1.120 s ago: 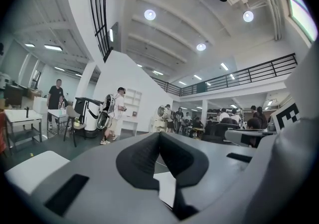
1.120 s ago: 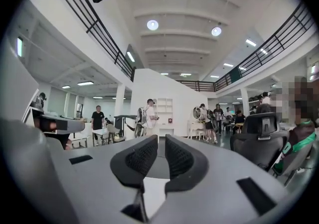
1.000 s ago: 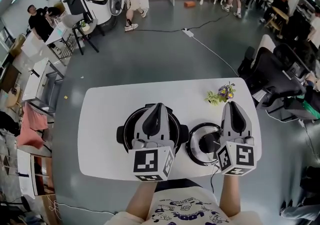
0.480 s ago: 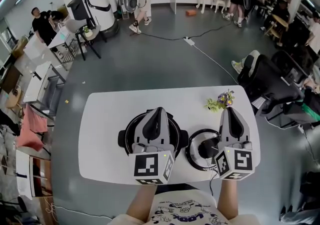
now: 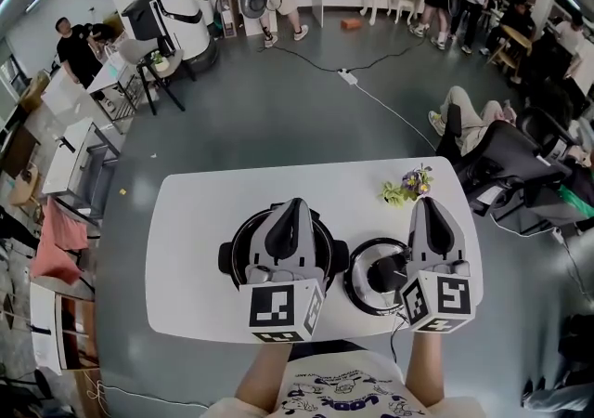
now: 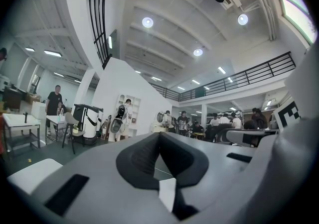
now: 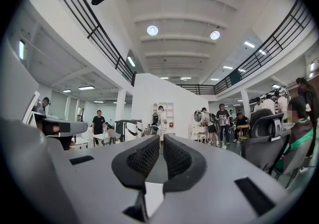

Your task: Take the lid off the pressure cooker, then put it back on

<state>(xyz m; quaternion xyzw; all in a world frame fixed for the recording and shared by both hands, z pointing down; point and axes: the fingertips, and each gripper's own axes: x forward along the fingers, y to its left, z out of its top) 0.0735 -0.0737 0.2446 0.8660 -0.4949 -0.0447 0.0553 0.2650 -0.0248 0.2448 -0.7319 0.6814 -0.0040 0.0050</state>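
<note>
The black pressure cooker (image 5: 238, 238) stands uncovered in the middle of the white table (image 5: 186, 249), with a side handle at each end. Its round lid (image 5: 364, 284), silver-rimmed with a black knob, lies flat on the table just right of the cooker. My left gripper (image 5: 295, 205) hovers over the cooker's mouth, shut and empty; in the left gripper view its jaws (image 6: 159, 136) meet with nothing between them. My right gripper (image 5: 428, 205) hangs above the lid's right edge, pads almost touching and empty (image 7: 162, 141). Both grippers point level, away from me.
A small bunch of flowers (image 5: 408, 184) lies near the table's far right corner. Black office chairs (image 5: 506, 161) stand off the table's right side, with a person seated there. More people, white machines and desks stand across the grey floor beyond the table.
Both grippers have risen a little above the table. The cooker and the lid have stayed where they were.
</note>
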